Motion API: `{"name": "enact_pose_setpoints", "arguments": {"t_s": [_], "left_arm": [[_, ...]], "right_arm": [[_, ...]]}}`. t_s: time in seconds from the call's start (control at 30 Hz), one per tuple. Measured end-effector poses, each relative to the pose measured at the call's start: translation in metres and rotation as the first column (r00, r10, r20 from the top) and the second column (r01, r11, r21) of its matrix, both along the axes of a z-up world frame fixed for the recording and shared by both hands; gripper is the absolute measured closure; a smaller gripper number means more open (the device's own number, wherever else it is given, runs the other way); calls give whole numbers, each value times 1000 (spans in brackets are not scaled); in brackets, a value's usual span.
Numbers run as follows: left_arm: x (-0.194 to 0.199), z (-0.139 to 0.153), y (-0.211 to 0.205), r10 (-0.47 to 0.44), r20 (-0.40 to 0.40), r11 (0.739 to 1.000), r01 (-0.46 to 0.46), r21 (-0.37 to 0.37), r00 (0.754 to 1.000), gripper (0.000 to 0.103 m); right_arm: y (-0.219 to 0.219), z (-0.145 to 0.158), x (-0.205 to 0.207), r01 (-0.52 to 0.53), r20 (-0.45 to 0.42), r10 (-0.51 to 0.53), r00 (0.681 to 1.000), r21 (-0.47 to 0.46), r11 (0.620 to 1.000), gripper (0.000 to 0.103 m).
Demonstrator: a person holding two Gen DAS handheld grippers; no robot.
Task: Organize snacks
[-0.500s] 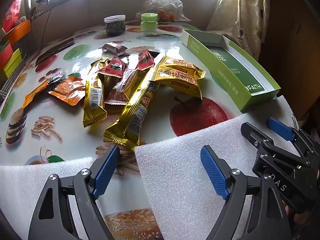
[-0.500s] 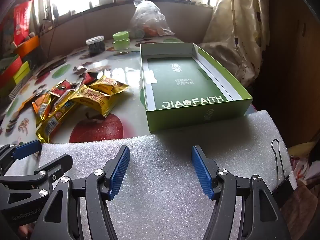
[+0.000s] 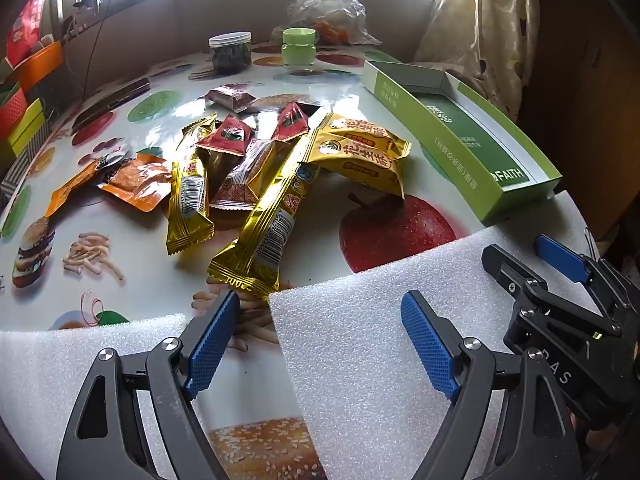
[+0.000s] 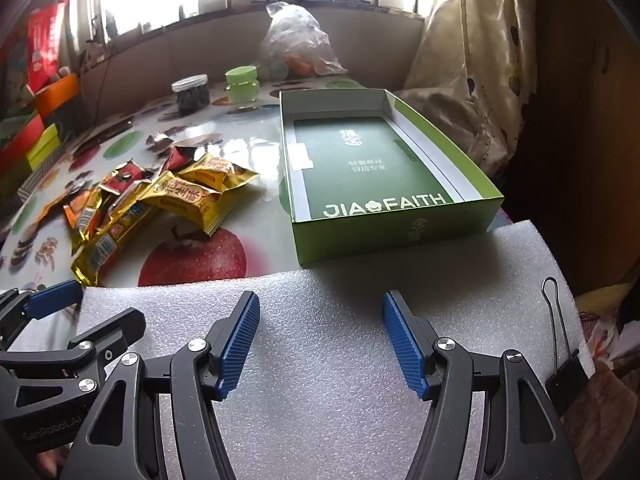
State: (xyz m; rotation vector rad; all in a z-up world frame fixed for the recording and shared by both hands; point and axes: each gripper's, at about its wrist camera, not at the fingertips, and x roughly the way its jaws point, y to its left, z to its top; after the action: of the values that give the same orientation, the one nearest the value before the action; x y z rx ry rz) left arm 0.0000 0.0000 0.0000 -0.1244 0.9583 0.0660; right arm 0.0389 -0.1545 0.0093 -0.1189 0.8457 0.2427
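A pile of snack packets lies on the printed table: long gold bars (image 3: 264, 236), yellow packets (image 3: 360, 156) (image 4: 188, 196), small red packets (image 3: 228, 136) and orange ones (image 3: 136, 180). An open, empty green box (image 4: 384, 168) (image 3: 472, 136) stands to the right of the pile. My left gripper (image 3: 320, 332) is open and empty, low over the white foam sheet (image 3: 360, 360), just short of the nearest gold bar. My right gripper (image 4: 320, 336) is open and empty over the foam (image 4: 320, 400), in front of the box. Each gripper shows at the edge of the other's view.
A dark jar (image 3: 231, 51), a green-lidded jar (image 3: 298, 48) and a clear plastic bag (image 3: 328, 8) stand at the table's far side. Coloured boxes (image 3: 20, 100) are stacked at far left. A curtain (image 4: 472, 64) hangs at right. A binder clip (image 4: 560, 360) grips the foam's right edge.
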Motion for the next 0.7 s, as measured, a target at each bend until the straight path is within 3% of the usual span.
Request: {"name": "enact_pose_setpoints", "arguments": {"t_s": [0.7], "left_arm": [[0, 0, 0, 0, 4, 1000, 0, 2, 1000, 20]], "right_arm": [[0, 0, -1, 1, 7, -1, 1000, 0, 1000, 39]]}}
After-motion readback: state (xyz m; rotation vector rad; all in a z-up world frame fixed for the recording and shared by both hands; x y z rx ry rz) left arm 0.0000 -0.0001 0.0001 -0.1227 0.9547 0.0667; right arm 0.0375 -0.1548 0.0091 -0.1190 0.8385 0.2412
